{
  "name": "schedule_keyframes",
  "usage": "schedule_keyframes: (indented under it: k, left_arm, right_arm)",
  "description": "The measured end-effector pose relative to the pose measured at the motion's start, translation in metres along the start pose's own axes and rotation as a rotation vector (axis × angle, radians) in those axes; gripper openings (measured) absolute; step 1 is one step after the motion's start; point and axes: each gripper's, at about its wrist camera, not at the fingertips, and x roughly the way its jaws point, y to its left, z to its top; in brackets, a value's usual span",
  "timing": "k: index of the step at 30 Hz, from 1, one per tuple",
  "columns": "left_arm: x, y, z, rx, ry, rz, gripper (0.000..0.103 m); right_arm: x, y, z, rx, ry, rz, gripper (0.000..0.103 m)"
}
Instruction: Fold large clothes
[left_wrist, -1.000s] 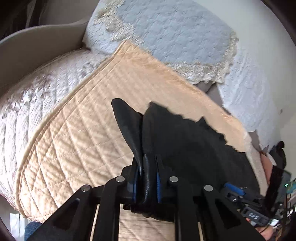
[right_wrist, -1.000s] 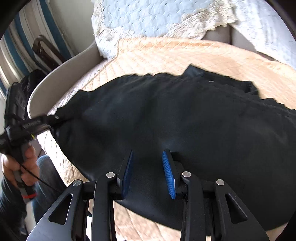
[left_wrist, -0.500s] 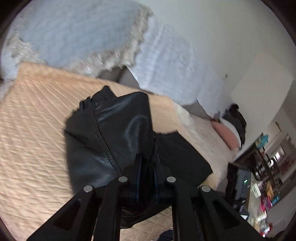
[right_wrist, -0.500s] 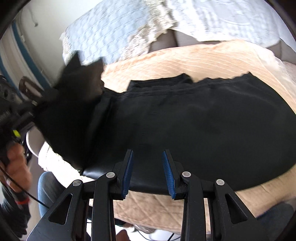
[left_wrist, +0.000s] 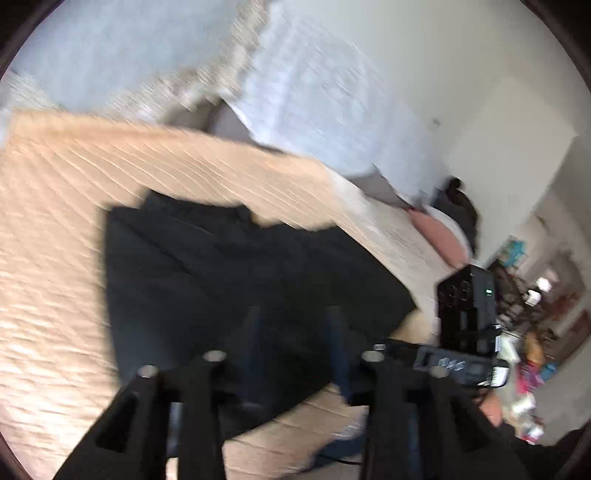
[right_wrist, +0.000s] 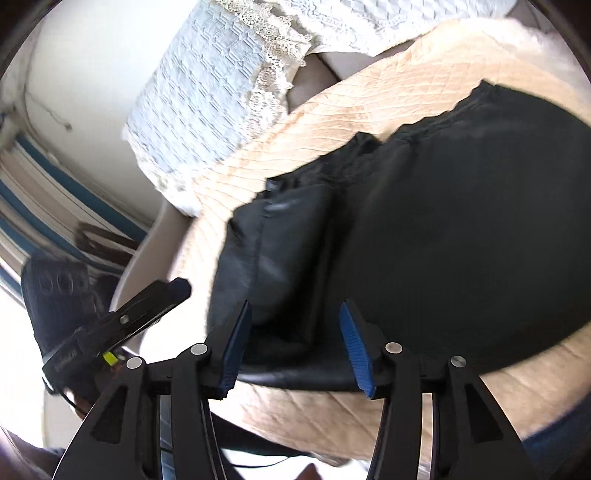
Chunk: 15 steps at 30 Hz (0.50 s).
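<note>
A large black garment (left_wrist: 229, 280) lies on the peach quilted cover (left_wrist: 74, 206). In the right wrist view the black garment (right_wrist: 461, 236) shows its left end folded over onto itself, shiny side up. My left gripper (left_wrist: 295, 332) is open and empty just above the garment's near edge; the view is blurred. My right gripper (right_wrist: 295, 332) is open and empty over the garment's near edge by the folded part. The left gripper also shows in the right wrist view (right_wrist: 155, 299), off the cover's left side.
Pale blue lace-edged pillows (right_wrist: 207, 96) lie behind the cover. A grey seat edge (right_wrist: 147, 266) curves at the left. A pink cushion (left_wrist: 439, 236) and a cluttered room side (left_wrist: 532, 332) are at the right. The right gripper's body (left_wrist: 465, 317) is near.
My left gripper carried the garment's left end over to the right, laid it on the rest, opened and let go. My right gripper stayed open and shifted left.
</note>
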Motion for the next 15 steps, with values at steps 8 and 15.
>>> schedule_keyframes:
  k: [8,15]
  left_arm:
    - [0.014,0.062,-0.014,-0.091,0.049,0.172,0.042]
    - [0.027,0.055,-0.023,-0.049,0.055,0.186,0.042]
  right_arm:
    - [0.049,0.000,0.021,-0.029,0.064,-0.076,0.051]
    - [0.046,-0.001,0.015,-0.001,0.075,-0.022,0.010]
